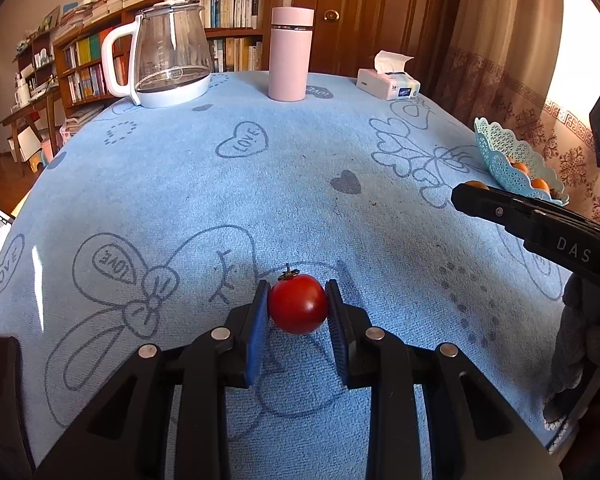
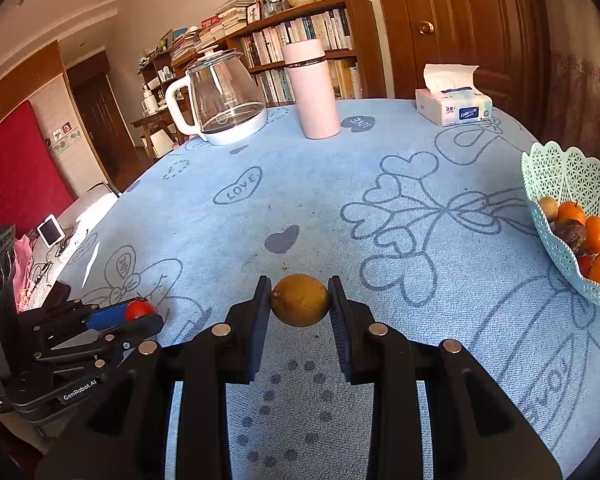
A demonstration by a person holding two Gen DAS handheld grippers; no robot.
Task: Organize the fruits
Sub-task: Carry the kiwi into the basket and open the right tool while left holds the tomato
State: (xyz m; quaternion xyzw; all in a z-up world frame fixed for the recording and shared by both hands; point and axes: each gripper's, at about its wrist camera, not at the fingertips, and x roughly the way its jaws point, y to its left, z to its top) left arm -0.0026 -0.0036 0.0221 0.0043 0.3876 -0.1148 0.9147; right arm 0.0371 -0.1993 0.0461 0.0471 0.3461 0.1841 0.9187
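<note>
My left gripper is shut on a red cherry tomato just above the blue tablecloth; it also shows in the right wrist view at the far left. My right gripper is shut on a small yellow-brown round fruit held over the cloth. In the left wrist view the right gripper reaches in from the right with the fruit at its tip. A pale blue lattice fruit basket at the right edge holds several oranges and a brown fruit.
At the table's far side stand a glass kettle, a pink tumbler and a tissue box. The blue tablecloth covers the table. Bookshelves and a wooden door are behind.
</note>
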